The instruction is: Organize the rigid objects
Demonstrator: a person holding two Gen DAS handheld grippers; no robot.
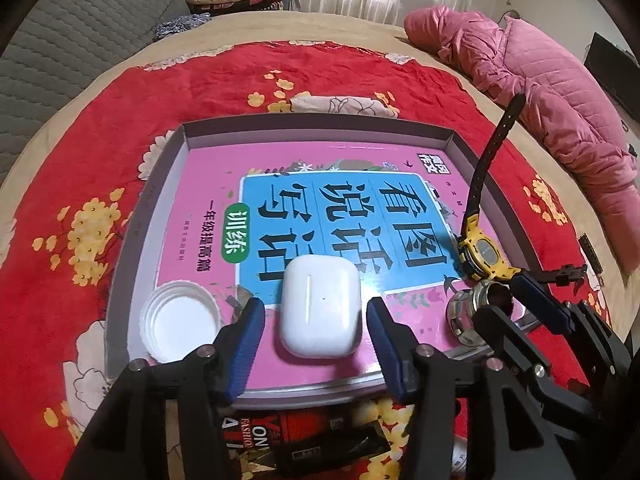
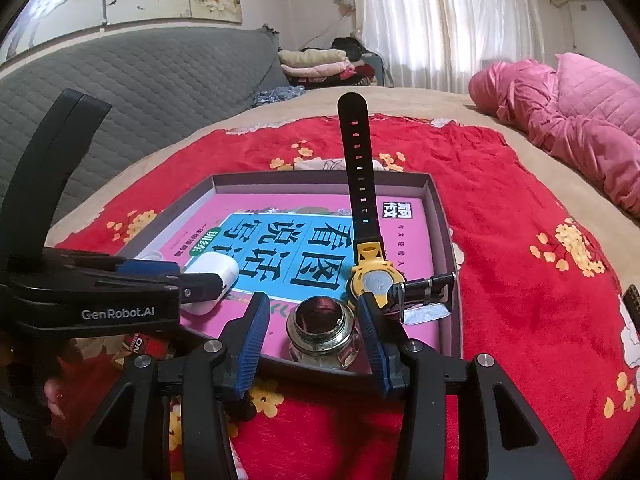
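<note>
Both claws hang over the near edge of a shallow grey box tray (image 1: 120,276) that lies on a red flowered blanket (image 1: 224,76) on a bed. Inside the tray a pink children's book (image 1: 208,184) with a blue title panel covers nearly the whole floor.

On the left, the left claw (image 1: 316,344) is spread wide, its blue-padded fingers (image 1: 248,344) standing on either side of a white earbud case (image 1: 320,308) with a clear gap at each flank. The case lies flat on the book near the tray's front rim. Just beside it, toward the tray's near left corner, a white plastic bottle cap (image 1: 180,326) rests with its hollow side up.

Over the tray's near right corner, the right claw (image 2: 316,340) is also spread. Between its fingers (image 2: 252,340) sits a small glass jar (image 2: 323,334) with a metal threaded neck, mouth open upward, standing on the book; neither pad touches it as far as the right wrist view shows. Right behind the jar, a yellow wristwatch (image 2: 370,276) with a black strap stands tilted, one strap end rising steeply above the tray, the buckle end reaching toward the tray's right wall. The watch case lies close against the right finger's tip; contact cannot be told.

A pink quilted jacket (image 2: 568,116) lies on the bed's far right, well apart from the tray.
</note>
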